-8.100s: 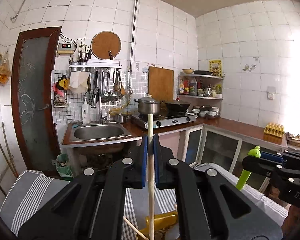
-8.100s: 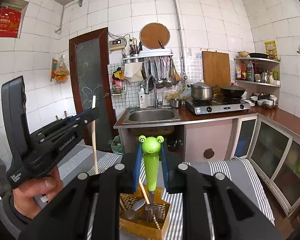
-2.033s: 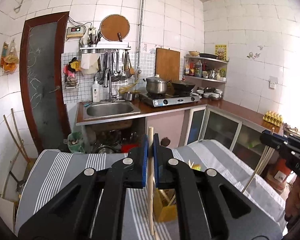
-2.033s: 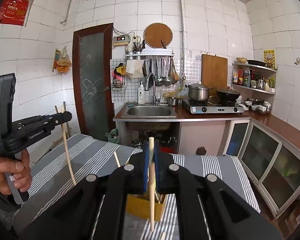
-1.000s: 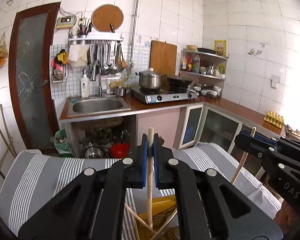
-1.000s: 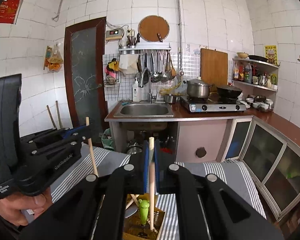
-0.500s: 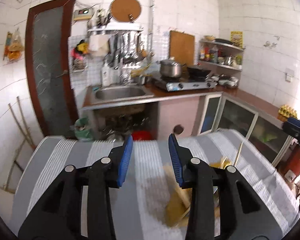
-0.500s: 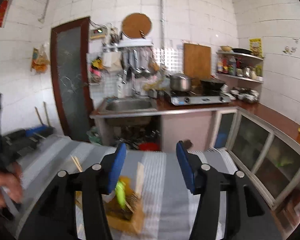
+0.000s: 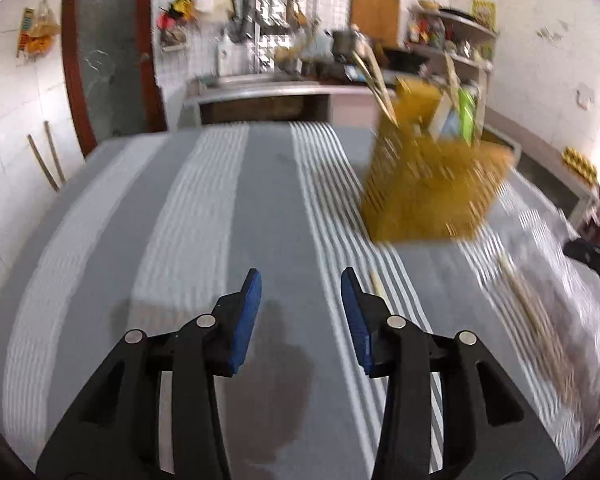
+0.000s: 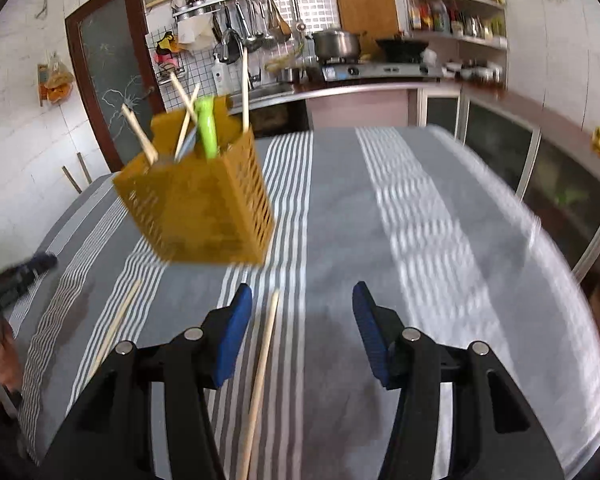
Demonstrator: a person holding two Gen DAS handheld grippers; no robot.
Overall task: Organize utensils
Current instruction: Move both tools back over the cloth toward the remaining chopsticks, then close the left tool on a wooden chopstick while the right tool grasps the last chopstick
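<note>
A yellow slotted utensil holder stands on the striped table, holding several wooden chopsticks and a green-handled utensil; it also shows in the left wrist view, blurred. My right gripper is open and empty, low over the cloth; a loose chopstick lies beside its left finger, another chopstick further left. My left gripper is open and empty; a chopstick end lies by its right finger, another chopstick to the right.
The grey striped tablecloth covers the table. Behind are the sink counter, stove with pot, cabinets and a brown door. The other gripper and hand show at the left edge.
Both grippers released their chopsticks into the holder, opened, and dropped low toward the table. The views now tilt down onto the cloth with loose chopsticks.
</note>
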